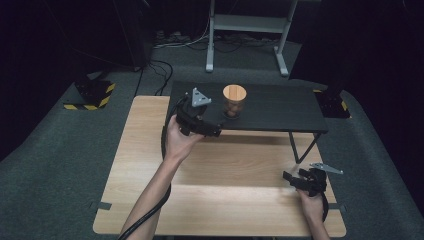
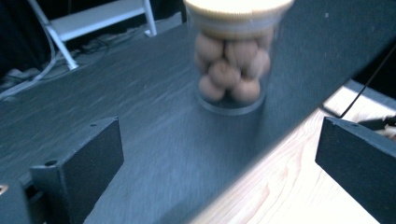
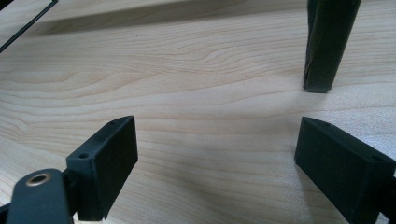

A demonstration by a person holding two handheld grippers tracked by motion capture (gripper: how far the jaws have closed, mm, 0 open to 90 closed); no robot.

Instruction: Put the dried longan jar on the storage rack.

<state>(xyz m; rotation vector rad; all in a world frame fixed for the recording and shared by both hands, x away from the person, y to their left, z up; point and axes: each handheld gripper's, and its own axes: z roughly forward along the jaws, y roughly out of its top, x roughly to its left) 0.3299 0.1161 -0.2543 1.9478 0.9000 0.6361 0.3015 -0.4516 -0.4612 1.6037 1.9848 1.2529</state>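
Between the wide-apart jaws of the left gripper [image 1: 216,132] nothing is held; it hovers at the front edge of the dark raised shelf [image 1: 280,107], aimed at a clear jar [image 1: 234,101] just beyond. That jar stands upright on the shelf, wooden lid [image 1: 234,92] on, full of round brown nuts [image 2: 231,65]. Over by the near right corner of the wooden table [image 1: 225,200], the right gripper [image 1: 290,178] sits low, jaws spread and empty, near the shelf's black leg [image 3: 327,44]
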